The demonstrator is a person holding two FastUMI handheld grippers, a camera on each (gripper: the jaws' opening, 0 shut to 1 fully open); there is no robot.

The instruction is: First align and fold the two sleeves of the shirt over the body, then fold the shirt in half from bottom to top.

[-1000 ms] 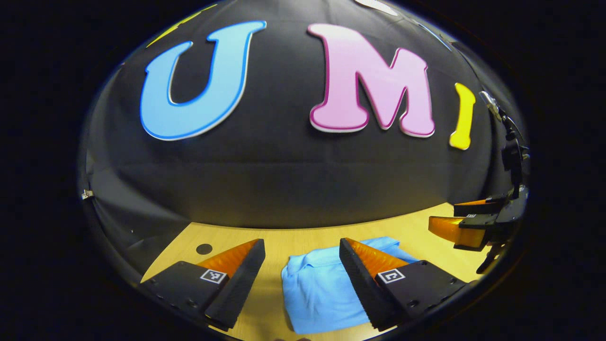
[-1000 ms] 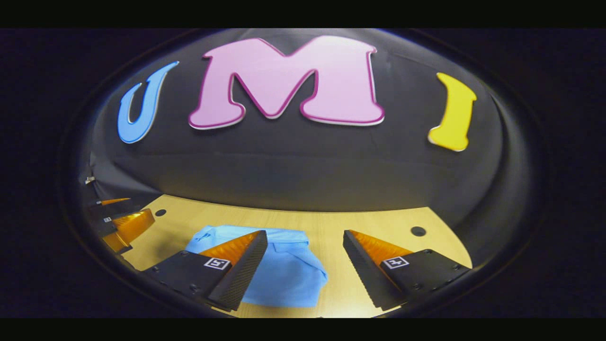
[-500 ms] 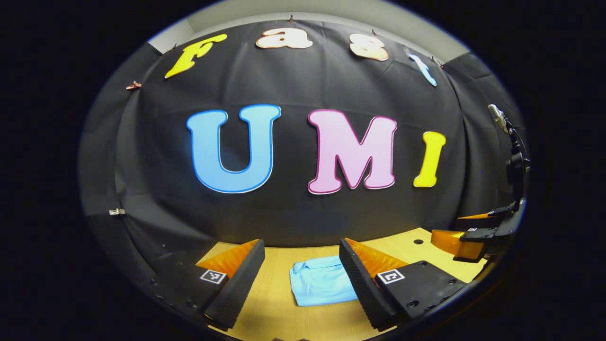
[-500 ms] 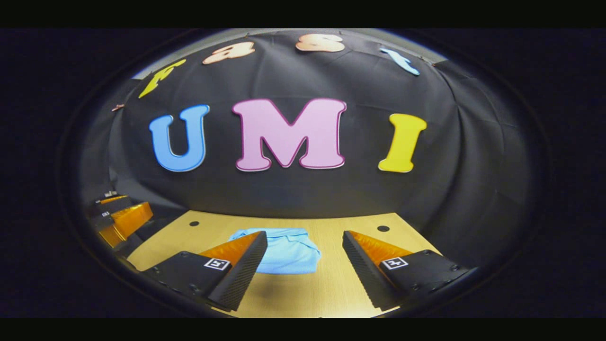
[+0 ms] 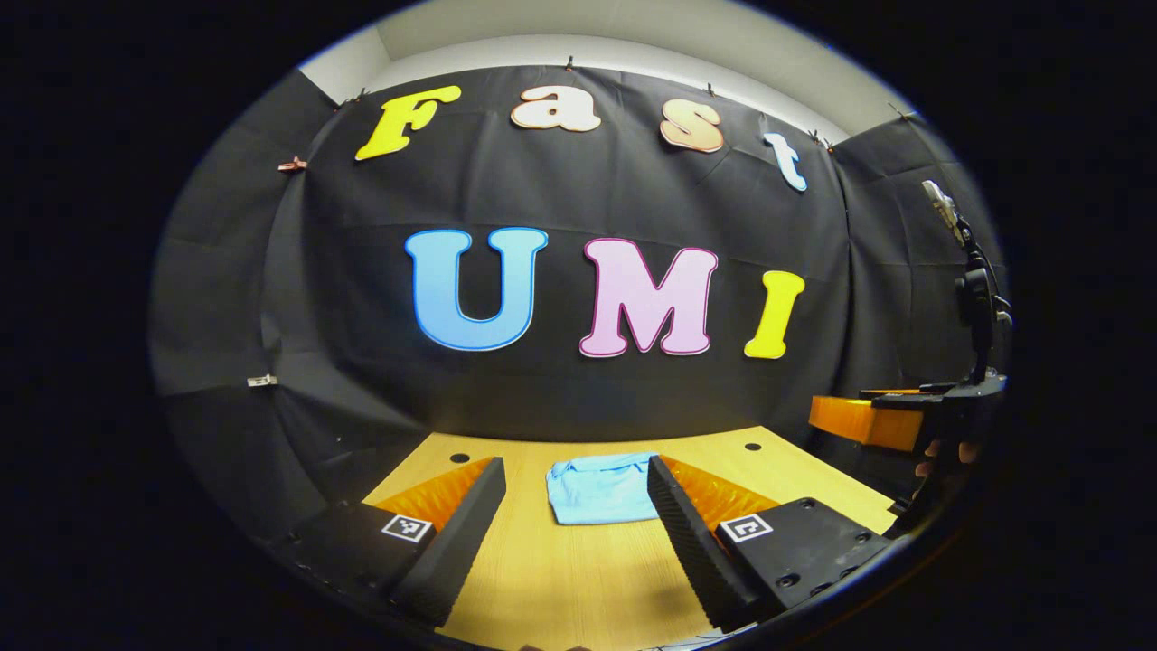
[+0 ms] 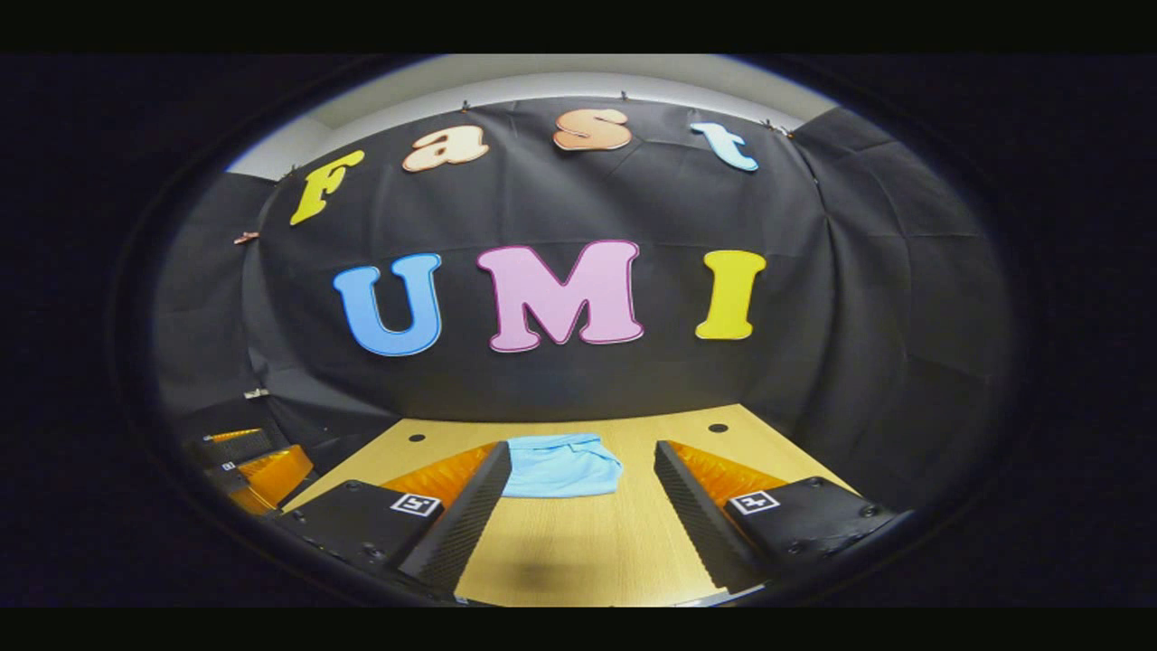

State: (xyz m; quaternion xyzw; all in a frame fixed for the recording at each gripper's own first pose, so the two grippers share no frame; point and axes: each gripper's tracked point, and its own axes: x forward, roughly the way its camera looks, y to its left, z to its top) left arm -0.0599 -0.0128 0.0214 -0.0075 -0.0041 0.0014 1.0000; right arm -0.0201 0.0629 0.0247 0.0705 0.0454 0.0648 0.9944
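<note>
The light blue shirt (image 5: 601,489) lies folded into a small rectangle on the wooden table (image 5: 578,579), toward its far side. In the left gripper view my left gripper (image 5: 575,470) is open and empty, held back from the shirt. The right gripper view has the same shirt (image 6: 560,465) ahead, and my right gripper (image 6: 582,452) is open with nothing between its fingers. The right gripper (image 5: 881,418) also appears at the right edge of the left gripper view. At the left edge of the right gripper view sits the left gripper (image 6: 253,457).
The table (image 6: 578,551) has small dark holes near its far corners (image 6: 718,428) (image 5: 459,458). The black cloth wall stands right behind the table's far edge. A stand with a dark device (image 5: 976,298) rises at the right of the left gripper view.
Both grippers have pulled back and up from the shirt, which now looks smaller and farther away. More of the table and the wall has come into view. The fingers stayed open.
</note>
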